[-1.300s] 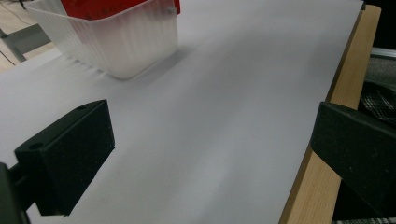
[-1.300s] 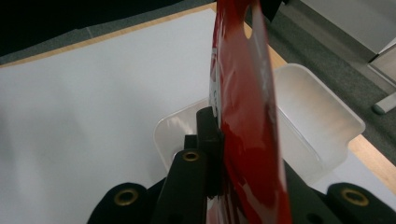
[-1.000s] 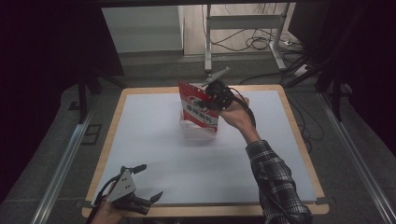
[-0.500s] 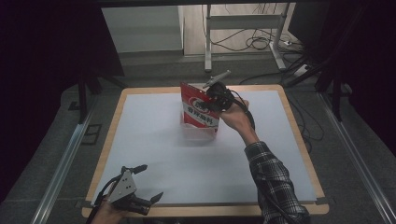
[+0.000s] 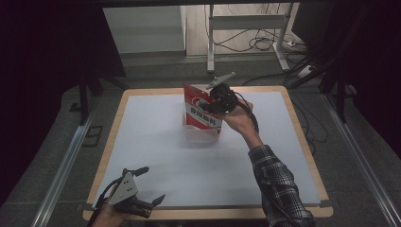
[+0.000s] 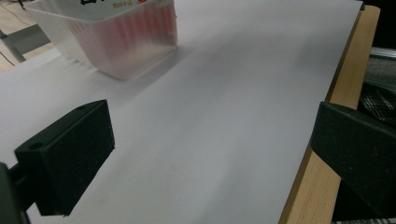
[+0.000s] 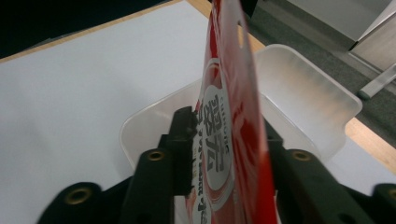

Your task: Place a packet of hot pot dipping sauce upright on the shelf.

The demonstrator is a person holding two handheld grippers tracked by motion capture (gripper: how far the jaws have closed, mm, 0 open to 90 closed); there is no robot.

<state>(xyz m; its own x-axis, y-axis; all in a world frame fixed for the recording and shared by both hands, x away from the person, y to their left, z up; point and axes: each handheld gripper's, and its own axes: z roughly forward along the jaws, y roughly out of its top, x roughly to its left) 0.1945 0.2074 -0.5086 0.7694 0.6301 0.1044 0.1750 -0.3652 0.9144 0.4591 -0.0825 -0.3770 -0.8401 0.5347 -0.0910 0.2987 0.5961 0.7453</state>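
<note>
The right hand-held gripper (image 7: 224, 154) has just been opening its jaws, and the red snack bag (image 7: 231, 116) stands upright between them, no longer squeezed, its base in the translucent plastic bin (image 7: 308, 88) directly below. This looks like the release step; next the gripper should draw back without tipping the bag. The left hand-held gripper (image 5: 142, 201) rests wide open and empty at the tabletop (image 5: 156, 142) edge.

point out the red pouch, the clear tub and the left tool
red pouch (image 5: 202, 112): high view, printed front face.
clear tub (image 6: 122, 45): left gripper view, near side wall.
left tool (image 5: 148, 187): high view, midway between its fingertips.
</note>
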